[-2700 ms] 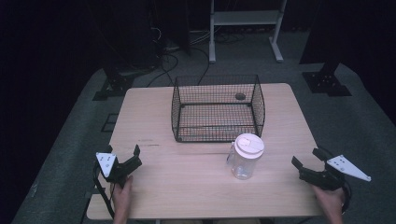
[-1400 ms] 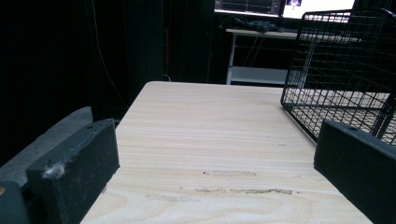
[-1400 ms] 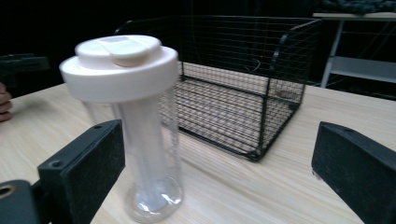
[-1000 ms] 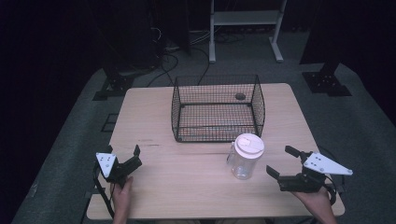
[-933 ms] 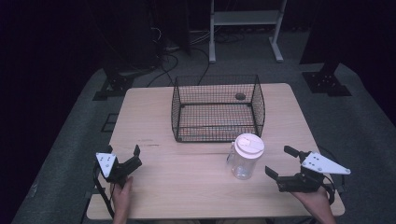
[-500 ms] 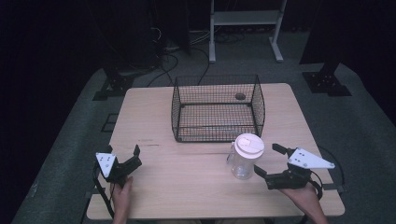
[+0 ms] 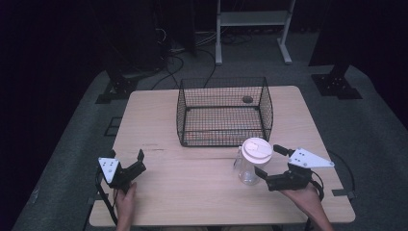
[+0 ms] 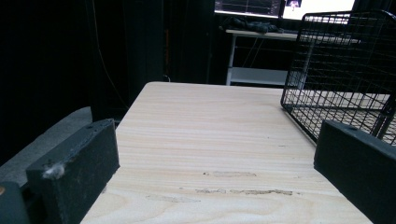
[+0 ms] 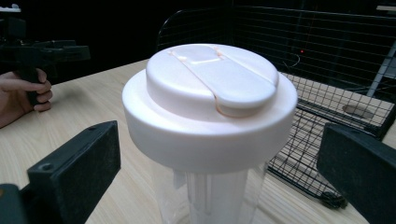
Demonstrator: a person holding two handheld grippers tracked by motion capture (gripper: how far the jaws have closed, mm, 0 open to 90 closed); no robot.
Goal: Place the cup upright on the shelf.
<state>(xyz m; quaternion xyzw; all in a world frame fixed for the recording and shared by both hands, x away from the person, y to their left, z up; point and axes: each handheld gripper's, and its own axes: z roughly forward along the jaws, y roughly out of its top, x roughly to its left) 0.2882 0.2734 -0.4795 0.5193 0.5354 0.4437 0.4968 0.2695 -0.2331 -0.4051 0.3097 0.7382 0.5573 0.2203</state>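
Clear plastic jar (image 7: 250, 166) with a broad white lid (image 7: 257, 149), standing upright just right of centre in the lower half of the high view, on the tabletop (image 7: 202, 192) just in front of the black wire basket (image 7: 223, 110). Looks empty, so probably light and easy to tip; smooth clear wall, likely slippery, stiff enough for a firm squeeze. Lid overhanging the body all round in the right gripper view (image 9: 210, 102), so best hold probably on the clear wall below the rim, with the lid's lip as a stop against slipping. Right gripper (image 7: 269, 162) just beside the jar at lower right, jaws wide, one on each side of it, not touching. Left gripper (image 7: 124, 166) well apart at lower left, jaws wide, nothing between them but bare wood
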